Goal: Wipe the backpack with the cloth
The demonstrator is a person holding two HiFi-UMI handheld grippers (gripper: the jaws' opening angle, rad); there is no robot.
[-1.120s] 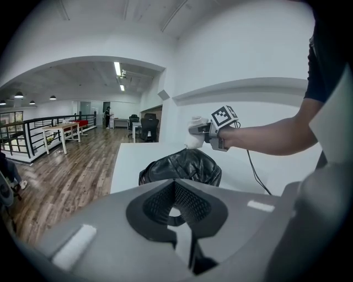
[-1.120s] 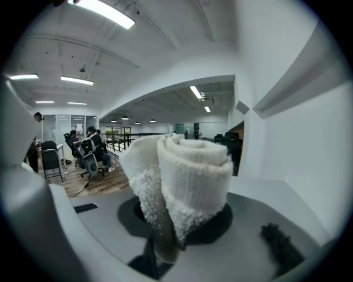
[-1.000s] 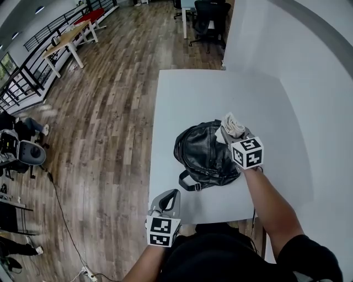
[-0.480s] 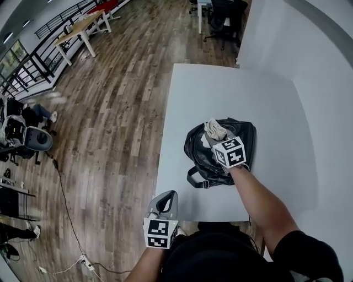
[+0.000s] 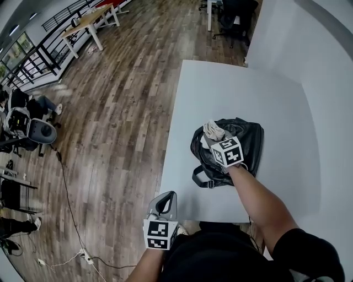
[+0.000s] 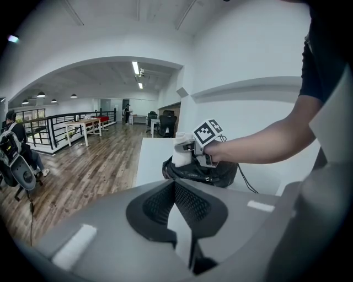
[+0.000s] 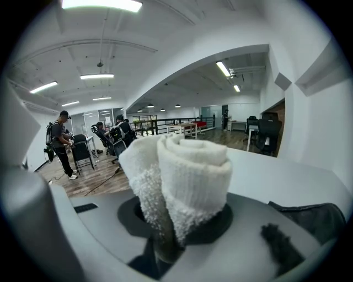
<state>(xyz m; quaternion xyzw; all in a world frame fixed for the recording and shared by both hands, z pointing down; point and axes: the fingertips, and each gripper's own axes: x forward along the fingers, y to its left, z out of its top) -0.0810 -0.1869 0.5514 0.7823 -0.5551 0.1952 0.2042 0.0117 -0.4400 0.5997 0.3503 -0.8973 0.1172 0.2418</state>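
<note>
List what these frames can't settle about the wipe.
1. Contact of cloth with backpack: in the head view the right gripper covers the spot; in the right gripper view the cloth roll fills the middle.
2. Backpack's near side: head view, under the right gripper and the forearm.
3. Backpack in the right gripper view: only a dark sliver, cut off at the lower right edge.

**Surroundings of the work surface**

White table: lies under the right gripper, with its bare top reaching ahead of it. Wood-plank floor: lies left of both grippers. A thin black cable trails over it, left of the left gripper. Black office chairs: stand well ahead of the right gripper, past the table's far edge. Wooden-topped table and black railing: stand far ahead and to the left. White wall: rises to the right.
</note>
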